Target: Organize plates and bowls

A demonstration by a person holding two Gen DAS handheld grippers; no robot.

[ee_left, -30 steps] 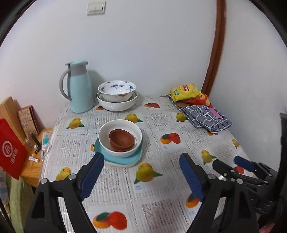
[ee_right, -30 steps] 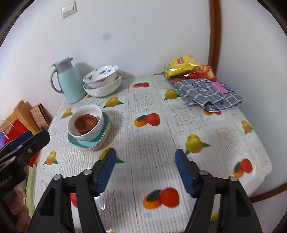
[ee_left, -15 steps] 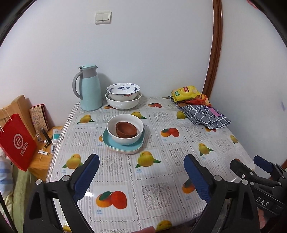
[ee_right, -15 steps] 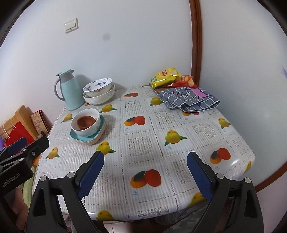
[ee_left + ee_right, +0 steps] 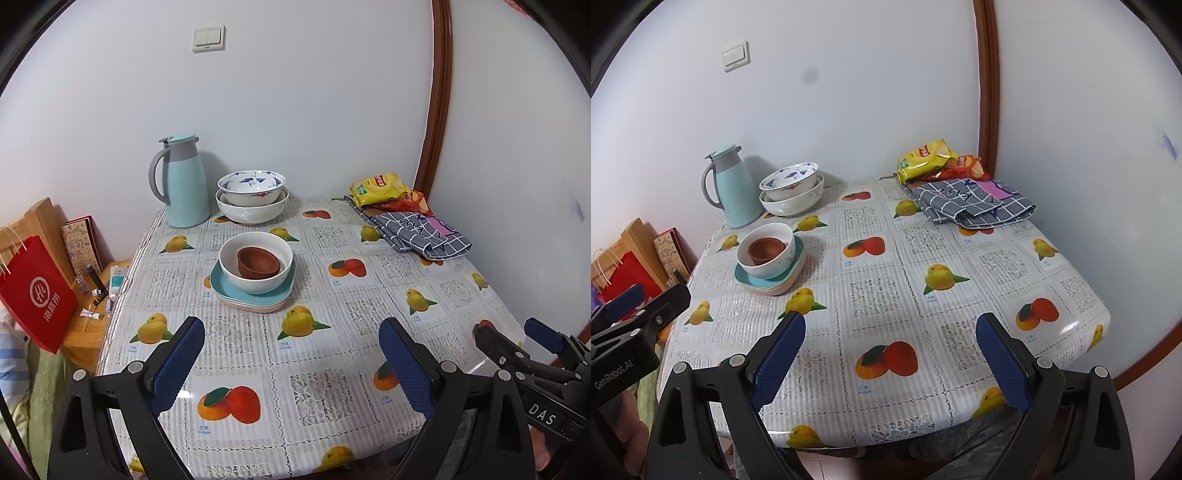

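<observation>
Two stacks stand sorted: brown bowls [image 5: 258,263] nested in a white bowl [image 5: 255,266] on teal plates [image 5: 255,293], patterned bowls [image 5: 252,196] by the jug [image 5: 183,181]. I've pulled both hands back from them; left gripper [image 5: 291,363] and right gripper [image 5: 890,363] gape wide, empty. Sorting looks finished to me.

On the table [image 5: 461,295] I counted four bowls: a brown bowl [image 5: 258,261] nested in a white bowl [image 5: 255,280], and a blue-patterned bowl [image 5: 251,186] nested in a large white bowl [image 5: 252,212]. The plates [image 5: 255,298] formed one stack; at least two were visible, the exact number unclear. There was one teal jug [image 5: 184,182], two snack bags [image 5: 384,190], one checked cloth [image 5: 421,236] and, beside the table, one red paper bag [image 5: 37,295]. I held two grippers: my left gripper [image 5: 291,363] and my right gripper [image 5: 891,363].
</observation>
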